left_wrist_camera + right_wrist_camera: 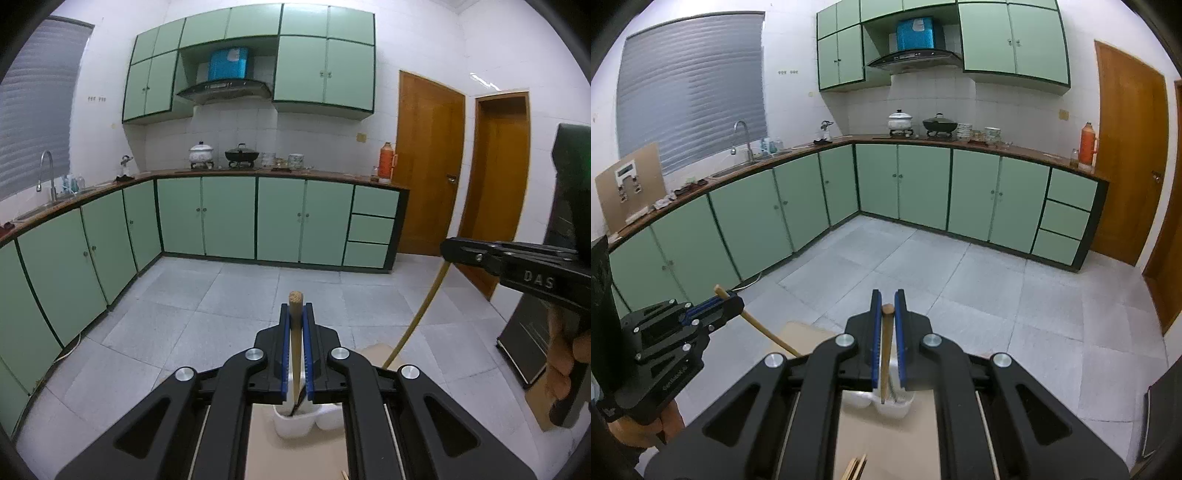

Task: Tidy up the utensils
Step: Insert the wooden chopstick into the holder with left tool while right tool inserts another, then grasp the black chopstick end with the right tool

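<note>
Black linkage arms of the left gripper (296,314) fill the bottom of its own view; its blue pads are clenched on a light wooden stick (295,332) that stands nearly upright between them, round tip poking just above the fingertips. The stick's lower end reaches down into a white holder (295,424) directly below the jaws; the holder sits on a pale board (295,458).

Right gripper (887,306): same posture. Pads closed on a second wooden stick (885,354), tip level with the fingertips, lower end inside a compartment of the same white holder (892,408), which is beneath the jaws. A few more thin wooden sticks (857,469) lie on the board, nearer than the holder; count cannot be told.

Each gripper shows in the other's view: from the left wrist, the right one (448,245) enters from the right side, with fingers of the person's hand (565,354) around its grip.

Ahead of both grippers, grey floor tiles (258,295). Beyond them, green base cabinets (905,181) in an L, with a sink tap (742,136), two pots (919,123) and an orange flask (1087,144) on the counter. Farthest: wall cabinets, range hood (225,88), wooden door (428,162).
</note>
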The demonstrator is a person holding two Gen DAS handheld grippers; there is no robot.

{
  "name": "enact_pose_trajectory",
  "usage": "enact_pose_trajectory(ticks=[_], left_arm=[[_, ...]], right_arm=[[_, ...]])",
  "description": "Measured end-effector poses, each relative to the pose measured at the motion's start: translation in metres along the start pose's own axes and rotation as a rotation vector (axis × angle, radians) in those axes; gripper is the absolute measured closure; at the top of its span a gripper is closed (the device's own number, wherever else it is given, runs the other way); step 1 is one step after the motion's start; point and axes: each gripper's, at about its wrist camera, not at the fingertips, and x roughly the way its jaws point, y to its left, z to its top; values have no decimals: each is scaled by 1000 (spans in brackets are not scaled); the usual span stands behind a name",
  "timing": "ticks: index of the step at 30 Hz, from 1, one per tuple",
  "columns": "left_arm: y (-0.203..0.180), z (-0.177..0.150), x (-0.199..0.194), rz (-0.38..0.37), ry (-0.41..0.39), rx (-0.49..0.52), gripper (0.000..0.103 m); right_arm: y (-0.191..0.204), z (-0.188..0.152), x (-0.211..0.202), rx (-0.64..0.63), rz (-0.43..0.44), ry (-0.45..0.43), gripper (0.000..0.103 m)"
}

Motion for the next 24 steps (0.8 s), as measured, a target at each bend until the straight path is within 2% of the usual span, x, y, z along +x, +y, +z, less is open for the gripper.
enact_pose_trajectory(ticks=[5,10,13,14,15,16,18,20,22,23,24], left_arm=[[11,-21,55,11,78,-27,97],[15,-42,84,14,134,-30,97],[18,-51,87,18,154,-34,96],[19,-51,86,22,149,-33,94],[20,-50,79,28,136,-26,86],[22,-49,72,32,122,-22,81],[24,-48,52,40,82,-12,64],[30,-52,24,47,49,-14,58],[36,-64,-4,38,30,-42,46],[38,-76,-21,47,16,-56,37],[39,-85,-33,52,7,-60,33]], right_arm=[[-12,-11,50,7,-23,57,97],[-23,-36,87,37,-20,123,97],[-30,-47,93,61,-22,137,91],[-30,-49,91,68,-24,132,81],[-31,-51,85,75,-24,122,75],[-32,-54,75,83,-20,103,75],[-34,-63,53,96,-4,71,75],[-36,-78,25,100,5,31,75],[-36,-98,-1,118,25,1,74],[-34,-117,-17,116,28,-11,73],[-29,-140,-33,111,27,-27,71]])
